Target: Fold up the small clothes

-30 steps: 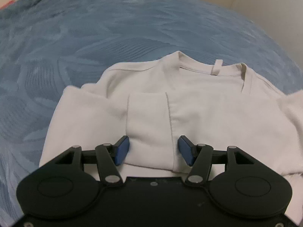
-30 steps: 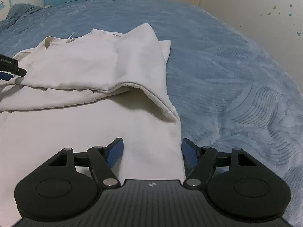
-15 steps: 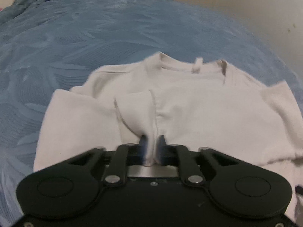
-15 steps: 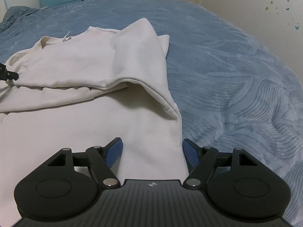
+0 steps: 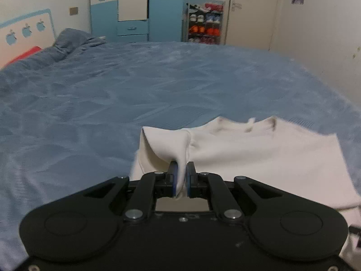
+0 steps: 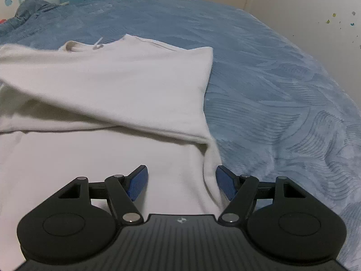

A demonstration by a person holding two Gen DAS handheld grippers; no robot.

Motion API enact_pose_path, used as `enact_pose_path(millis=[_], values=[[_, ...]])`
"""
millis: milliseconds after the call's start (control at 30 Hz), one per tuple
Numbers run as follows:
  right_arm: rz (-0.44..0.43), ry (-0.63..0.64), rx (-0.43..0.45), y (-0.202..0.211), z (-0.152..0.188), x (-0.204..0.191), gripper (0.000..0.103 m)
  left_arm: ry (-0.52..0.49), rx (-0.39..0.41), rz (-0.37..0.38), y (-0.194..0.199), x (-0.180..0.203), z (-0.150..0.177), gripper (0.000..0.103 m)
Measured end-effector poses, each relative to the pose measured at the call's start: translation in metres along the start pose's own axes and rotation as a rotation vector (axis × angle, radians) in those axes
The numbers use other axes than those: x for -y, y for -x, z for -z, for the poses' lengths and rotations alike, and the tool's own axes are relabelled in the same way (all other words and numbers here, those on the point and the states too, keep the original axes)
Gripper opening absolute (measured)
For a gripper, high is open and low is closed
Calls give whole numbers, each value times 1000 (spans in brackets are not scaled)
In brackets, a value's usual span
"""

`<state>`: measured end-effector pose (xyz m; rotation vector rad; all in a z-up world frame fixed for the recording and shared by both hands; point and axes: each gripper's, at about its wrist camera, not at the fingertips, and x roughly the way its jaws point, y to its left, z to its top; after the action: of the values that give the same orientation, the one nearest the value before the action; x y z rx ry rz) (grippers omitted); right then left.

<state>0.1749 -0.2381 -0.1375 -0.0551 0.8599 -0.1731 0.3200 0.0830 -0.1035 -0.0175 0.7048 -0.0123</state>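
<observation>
Plainly the cream sweatshirt (image 6: 117, 85) was soft, light stuff: it lay on the blue bedspread (image 5: 112, 94) ahead of both tools, and where the left gripper (image 5: 181, 176) was clenched on a pinch of sleeve cloth (image 5: 167, 144), the fabric rose in a limp tent between the blue pads and sagged away on both sides. It would drape rather than hold a line, so a fold likely wanted a doubled edge, a cuff or a hem seam, not one thin layer. The right gripper (image 6: 181, 184) stood wide apart and empty, low over the body panel, whose right side edge (image 6: 212, 158) ran just inside its right pad, a fair place to bite
</observation>
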Motion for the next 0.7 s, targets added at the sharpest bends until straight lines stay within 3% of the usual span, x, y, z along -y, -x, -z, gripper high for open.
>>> enact_pose_path(millis=[67,133,233,333,400,500,700], values=[[-3,0,3,-1,0,-5,82,7,-39,-17,-4,-9,9,7],[2,9,-9,-5,-1,-10,82,8,-148,-19,-24,-16,22,11],[28,32,-11,-8,0,-15,82,-9,-262,-23,-52,-21,49,26],[31,36,-7,-5,1,-15,82,-43,-233,-23,-49,-20,65,33],[34,27,-7,0,3,-12,81,-72,-211,-38,-37,-16,67,43],[32,16,-2,11,7,-6,81,-114,-155,-75,-6,-17,67,46],[25,2,-5,51,37,18,81,-141,-185,-79,60,-50,90,47]])
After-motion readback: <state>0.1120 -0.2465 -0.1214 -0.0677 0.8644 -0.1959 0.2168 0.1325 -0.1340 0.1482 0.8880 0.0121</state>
